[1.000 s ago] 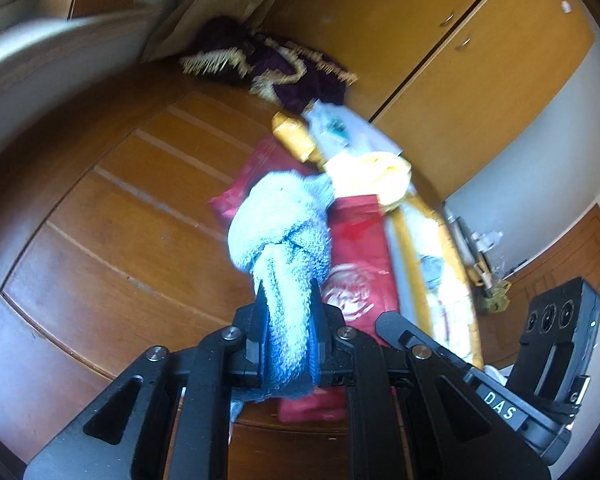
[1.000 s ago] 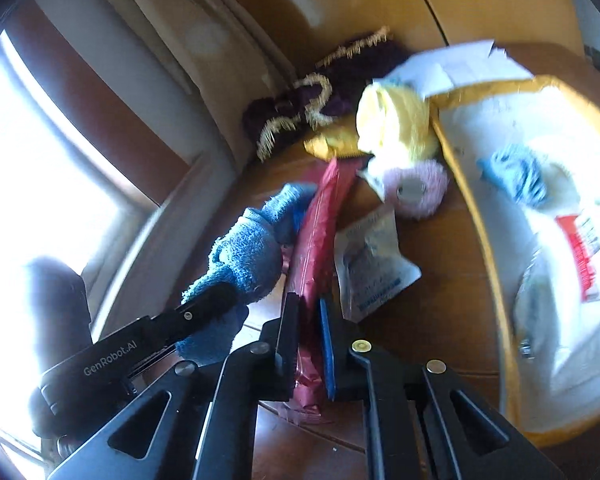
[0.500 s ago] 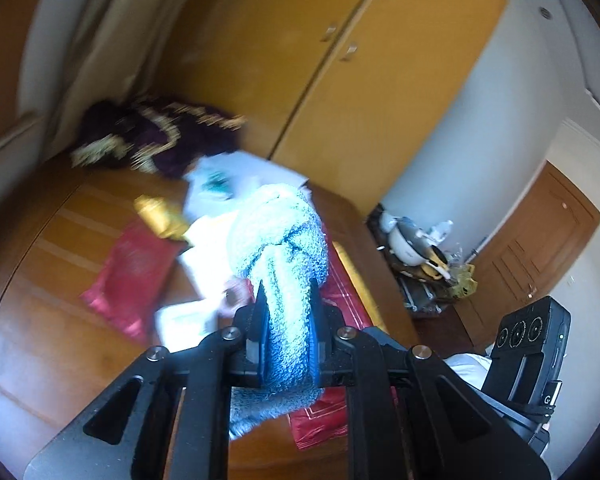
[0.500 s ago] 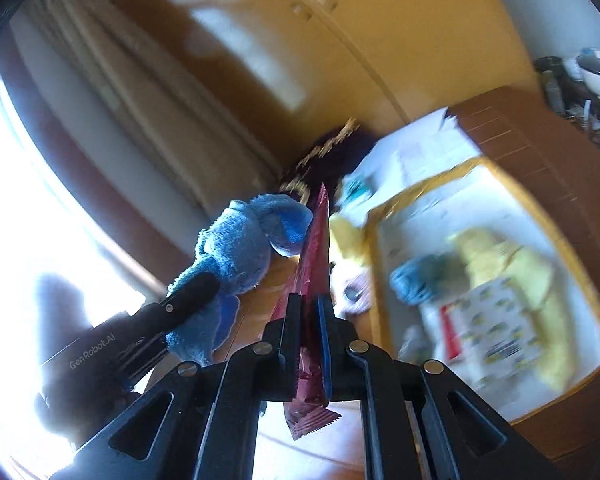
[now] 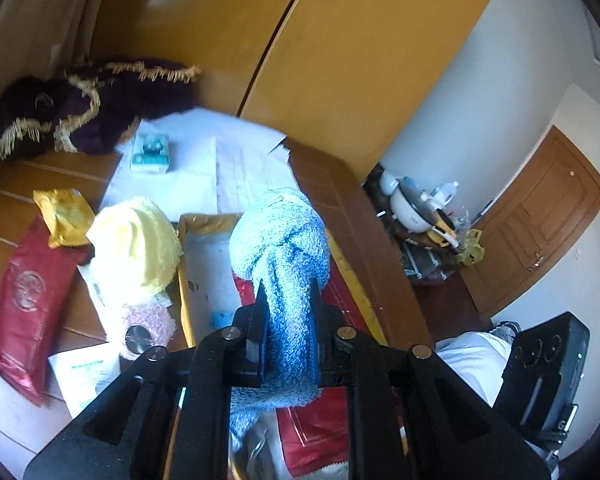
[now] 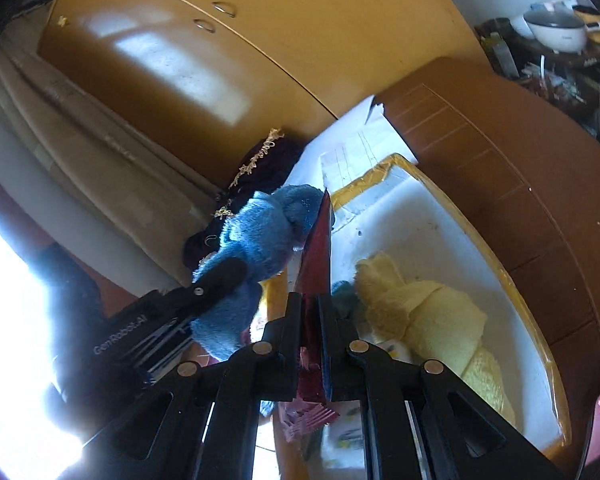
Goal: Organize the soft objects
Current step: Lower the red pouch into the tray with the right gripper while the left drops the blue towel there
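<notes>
Since a second ago, when both grippers were low over the table, they have swung up and across, so the blue towel [image 5: 280,248] and the red packet [image 6: 315,256] now hang in the air above the white box [image 6: 428,216]. The left gripper [image 5: 286,332] is clamped on the knotted towel's tail and the right gripper [image 6: 310,344] is pinched on the packet's lower end. With a yellow towel [image 6: 432,320] already lying in the box, both look ready to be lowered in and let go, while another yellow towel [image 5: 140,244] and a second red packet [image 5: 24,296] wait on the table [image 5: 4,200].
</notes>
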Action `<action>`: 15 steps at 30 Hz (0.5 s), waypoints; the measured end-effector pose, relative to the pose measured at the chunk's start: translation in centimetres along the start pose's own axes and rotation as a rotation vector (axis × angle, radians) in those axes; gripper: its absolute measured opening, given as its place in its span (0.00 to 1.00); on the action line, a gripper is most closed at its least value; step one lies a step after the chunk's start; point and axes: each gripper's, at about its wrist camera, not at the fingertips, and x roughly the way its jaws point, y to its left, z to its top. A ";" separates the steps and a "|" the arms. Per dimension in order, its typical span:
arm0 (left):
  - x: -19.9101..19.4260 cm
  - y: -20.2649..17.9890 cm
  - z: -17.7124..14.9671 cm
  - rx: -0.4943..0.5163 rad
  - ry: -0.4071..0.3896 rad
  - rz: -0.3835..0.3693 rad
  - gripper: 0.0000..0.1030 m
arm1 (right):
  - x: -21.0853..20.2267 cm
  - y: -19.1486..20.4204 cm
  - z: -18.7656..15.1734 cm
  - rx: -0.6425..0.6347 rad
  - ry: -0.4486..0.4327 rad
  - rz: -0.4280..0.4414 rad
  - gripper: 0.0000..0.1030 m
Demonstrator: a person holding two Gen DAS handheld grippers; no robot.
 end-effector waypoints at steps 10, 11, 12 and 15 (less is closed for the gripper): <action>3.7 0.3 -0.4 -0.007 0.066 0.027 0.12 | 1.5 -1.7 0.0 0.101 0.031 0.007 0.08; 3.9 0.3 -0.5 -0.007 0.068 0.030 0.12 | 1.7 -1.8 0.0 0.112 0.033 0.008 0.08; 4.0 0.4 -0.5 -0.004 0.072 0.034 0.12 | 1.9 -2.0 -0.1 0.123 0.037 0.007 0.09; 4.3 0.6 -0.6 -0.011 0.088 0.024 0.12 | 1.9 -2.3 -0.2 0.136 0.031 -0.002 0.12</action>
